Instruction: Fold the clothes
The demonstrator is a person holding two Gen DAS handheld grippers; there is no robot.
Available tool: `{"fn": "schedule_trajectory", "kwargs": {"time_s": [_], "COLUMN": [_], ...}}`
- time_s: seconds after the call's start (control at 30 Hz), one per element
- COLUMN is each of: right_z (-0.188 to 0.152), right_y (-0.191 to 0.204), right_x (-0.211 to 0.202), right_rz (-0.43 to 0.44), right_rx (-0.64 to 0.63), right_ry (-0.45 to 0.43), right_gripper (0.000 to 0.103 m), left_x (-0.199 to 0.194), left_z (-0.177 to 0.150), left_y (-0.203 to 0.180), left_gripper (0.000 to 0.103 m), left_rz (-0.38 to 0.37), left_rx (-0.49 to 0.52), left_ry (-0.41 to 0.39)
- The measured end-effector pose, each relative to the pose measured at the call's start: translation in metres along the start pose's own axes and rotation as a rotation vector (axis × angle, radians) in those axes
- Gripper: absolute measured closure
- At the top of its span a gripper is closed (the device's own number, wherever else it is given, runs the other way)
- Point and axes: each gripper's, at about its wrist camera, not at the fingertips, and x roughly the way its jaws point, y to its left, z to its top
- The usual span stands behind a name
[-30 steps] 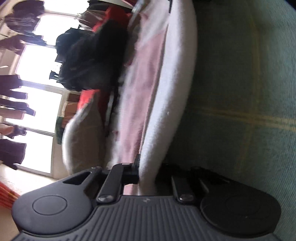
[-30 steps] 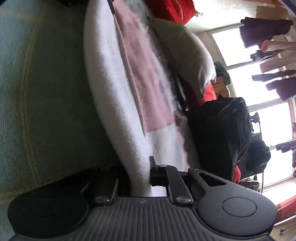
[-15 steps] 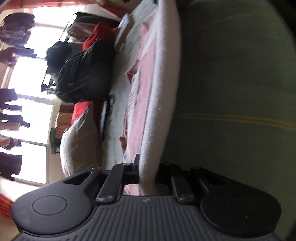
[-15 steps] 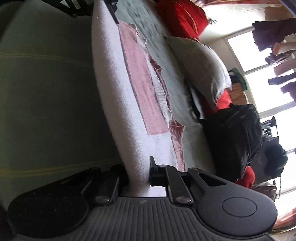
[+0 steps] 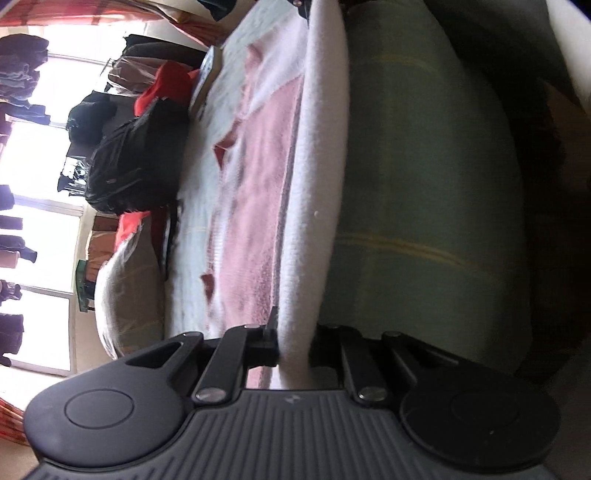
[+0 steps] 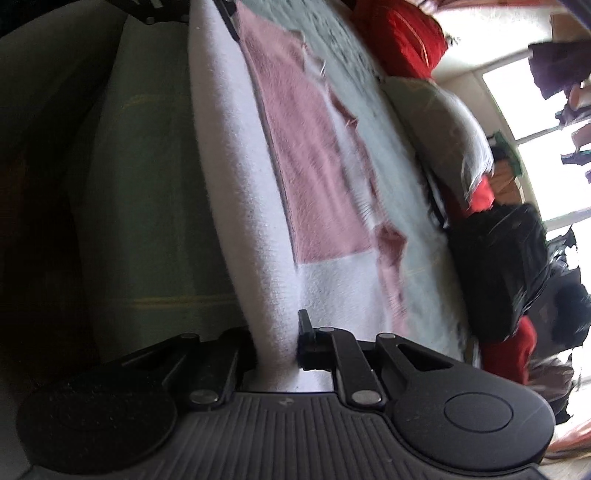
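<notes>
Jaws of the left gripper [image 5: 293, 343] pinch the near edge of a white and pink knit garment [image 5: 266, 192], the fabric squeezed tight between them. Jaws of the right gripper [image 6: 277, 345] are opening, with the same garment's [image 6: 317, 177] white edge between them and, as far as the blurred picture shows, touching both sides. The two grippers hold opposite ends of one folded white edge, which runs taut from each pair of jaws toward the far end of each wrist view, where the other gripper's dark tips show at the top. From that edge the garment spreads across a pale bed [image 5: 195, 229], its pink panel and loose pink corners lying flat on the cover. On the other side of the white edge the bed's green plaid side [image 5: 413, 206] drops away into shadow. Beyond the garment, a grey pillow [image 6: 439, 125] lies on the bed, with a black backpack [image 6: 495, 269] beside it and a red bag [image 6: 402, 33] farther along. Bright windows [image 5: 40, 177] with clothes hanging in front of them fill the background.
</notes>
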Motion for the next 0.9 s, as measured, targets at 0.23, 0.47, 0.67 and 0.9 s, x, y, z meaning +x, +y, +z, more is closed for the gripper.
{"fn": "schedule_trajectory", "kwargs": {"time_s": [0.23,0.47,0.67,0.9], "right_z": [-0.035,-0.064,-0.064,-0.080], "right_y": [-0.014,-0.061,-0.056,-0.059], "right_x": [-0.023,-0.066,-0.027,-0.019], "right_rz": [0.158,0.189,0.255,0.244], "right_rx": [0.101,0.403,0.566,0.652], "right_ry": [0.005,-0.127,-0.138,-0.141], "right_gripper": [0.068,0.049,0.048,0.043], "left_x": [-0.040,-0.045,-0.015,-0.030], "left_z": [-0.026,-0.053,-0.055,-0.079], "left_y": [0.018,0.084,0.052,0.071], "left_gripper": [0.083,0.068,0.066,0.050], "left_rz": [-0.244,-0.239,-0.352,-0.330], "left_rx": [-0.136,-0.477,-0.468,-0.568], "left_ry": [-0.022,-0.063,0.013,0.000]}}
